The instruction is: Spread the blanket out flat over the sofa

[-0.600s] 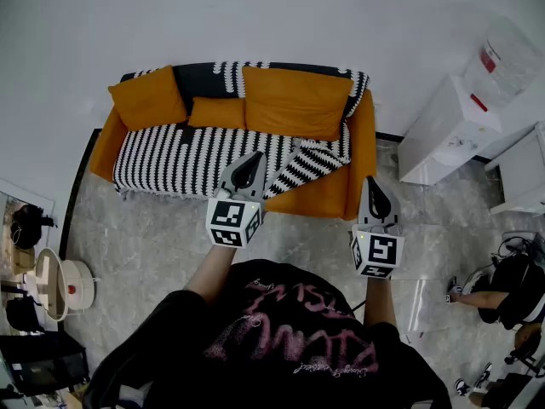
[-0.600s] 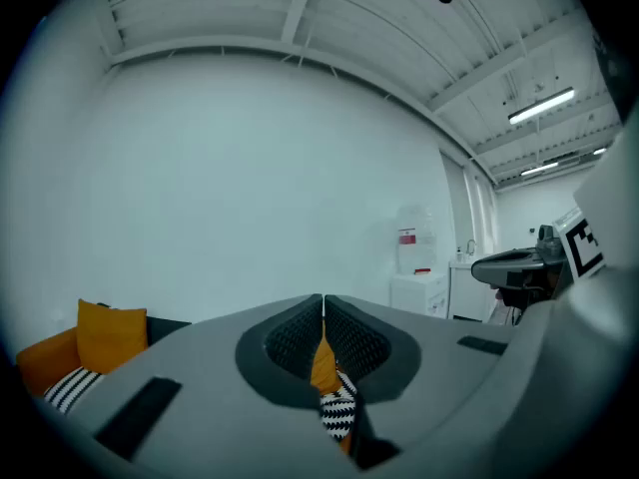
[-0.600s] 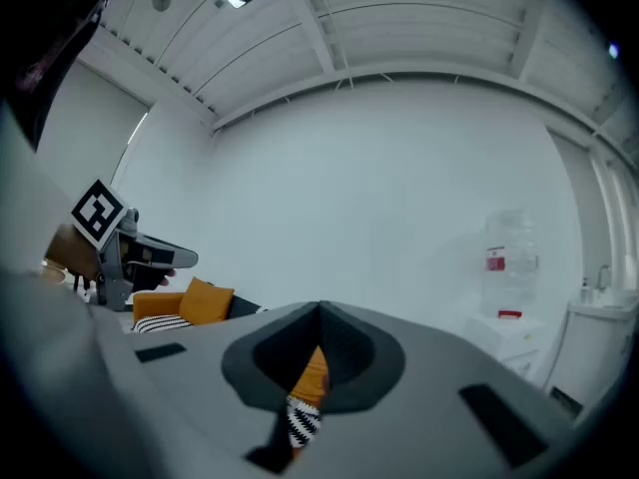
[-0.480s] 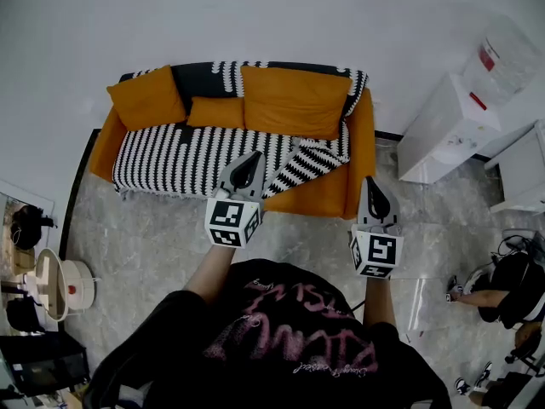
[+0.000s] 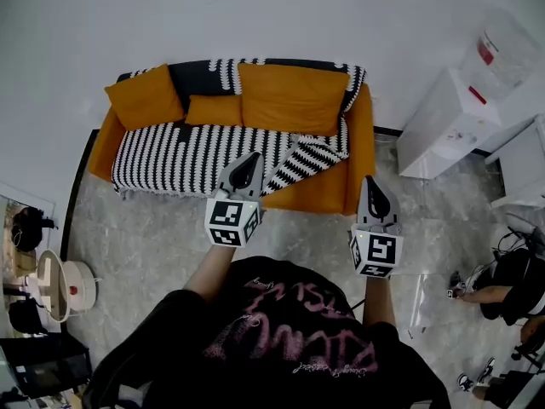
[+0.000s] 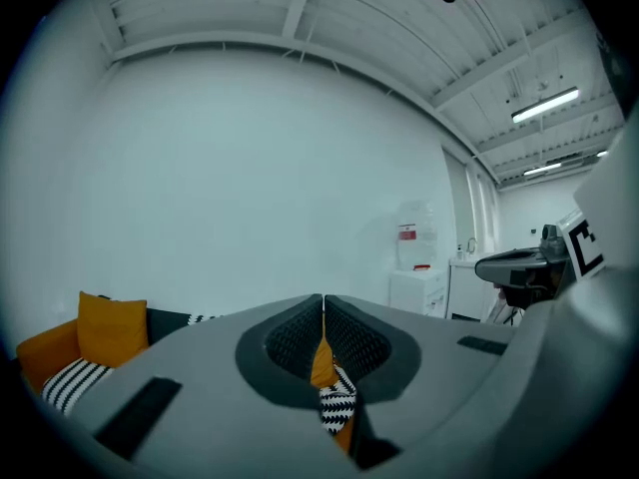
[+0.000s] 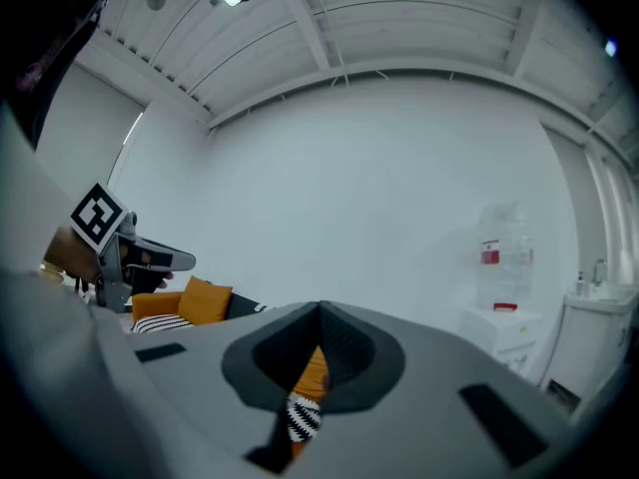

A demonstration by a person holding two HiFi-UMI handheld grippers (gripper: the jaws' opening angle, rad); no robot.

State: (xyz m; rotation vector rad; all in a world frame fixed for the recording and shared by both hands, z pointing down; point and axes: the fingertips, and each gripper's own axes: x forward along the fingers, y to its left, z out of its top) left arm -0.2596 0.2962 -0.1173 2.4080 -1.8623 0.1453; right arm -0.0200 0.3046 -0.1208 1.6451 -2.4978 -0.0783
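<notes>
Low in the frame, the left tool (image 5: 250, 164) was closed and empty, jaws tip to tip. The right tool (image 5: 375, 192) was shut on nothing too. Beyond them, upper centre, the striped blanket (image 5: 192, 156) covered the orange sofa (image 5: 362, 143) seat, its right end rumpled at a slant, cushions (image 5: 294, 99) behind.

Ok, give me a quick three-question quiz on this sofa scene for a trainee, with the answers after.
1. True or false: the blanket lies fully flat across the sofa.
2. How many orange cushions lean against the backrest?
3. The left gripper is: A open; B shut on the blanket; C shut, holding nothing.
Key: 1 false, its right corner is folded back. 2 three. 3 C.
</notes>
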